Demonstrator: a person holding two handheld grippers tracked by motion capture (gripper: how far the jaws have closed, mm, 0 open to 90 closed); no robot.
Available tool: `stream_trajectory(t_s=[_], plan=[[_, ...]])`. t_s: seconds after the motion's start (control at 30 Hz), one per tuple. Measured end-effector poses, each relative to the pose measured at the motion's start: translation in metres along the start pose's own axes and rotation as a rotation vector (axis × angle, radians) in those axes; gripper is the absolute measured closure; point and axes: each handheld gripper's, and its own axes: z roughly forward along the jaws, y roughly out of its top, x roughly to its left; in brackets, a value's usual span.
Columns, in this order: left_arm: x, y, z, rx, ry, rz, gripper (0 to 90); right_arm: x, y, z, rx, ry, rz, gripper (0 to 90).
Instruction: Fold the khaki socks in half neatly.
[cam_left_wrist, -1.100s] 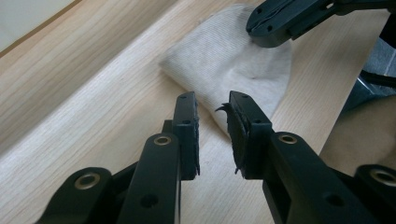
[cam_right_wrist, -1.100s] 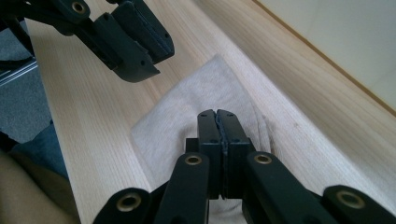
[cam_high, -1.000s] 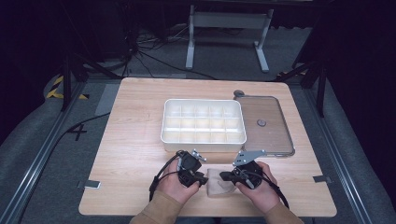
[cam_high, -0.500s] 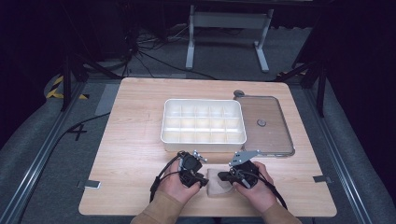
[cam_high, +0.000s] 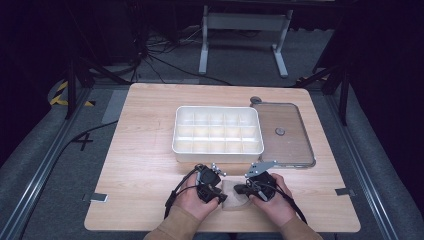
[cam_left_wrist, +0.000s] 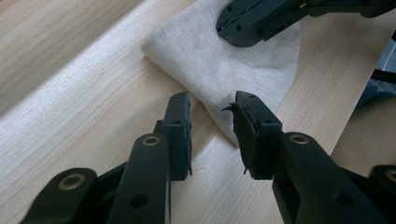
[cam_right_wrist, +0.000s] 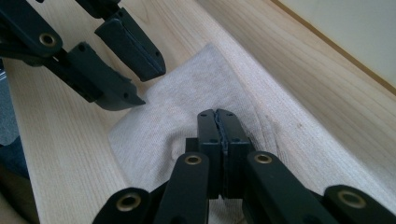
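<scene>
Cloth (partly hidden by grippers)

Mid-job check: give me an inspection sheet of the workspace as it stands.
Surface: wooden table, bare around the work.
Job's things: folded beige cloth at the near edge.
Clutter: white compartment tray, compartments look empty; clear lid flat beside it.
Grippers: left hand-held gripper jaws have just been opening, astride the cloth's edge; right hand-held gripper shut, resting on the cloth.
Cables: black cable trails from the left hand-held gripper.
Surroundings: grey floor, metal stand.
</scene>
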Motion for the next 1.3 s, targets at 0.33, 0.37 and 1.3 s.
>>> stream_trajectory(t_s=[0.33,0.37,1.3], plan=[[-0.003,0.001,0.008,0.010,-0.009,0.004,65.6,0.000,0.000,0.000,0.005,0.002,0.002,90.0],[-0.003,0.001,0.008,0.010,-0.009,0.004,67.4,0.000,0.000,0.000,0.005,0.002,0.002,90.0],[-0.014,0.005,-0.003,-0.065,-0.006,0.093,83.7,0.008,0.001,0.001,0.006,-0.021,-0.022,90.0]])
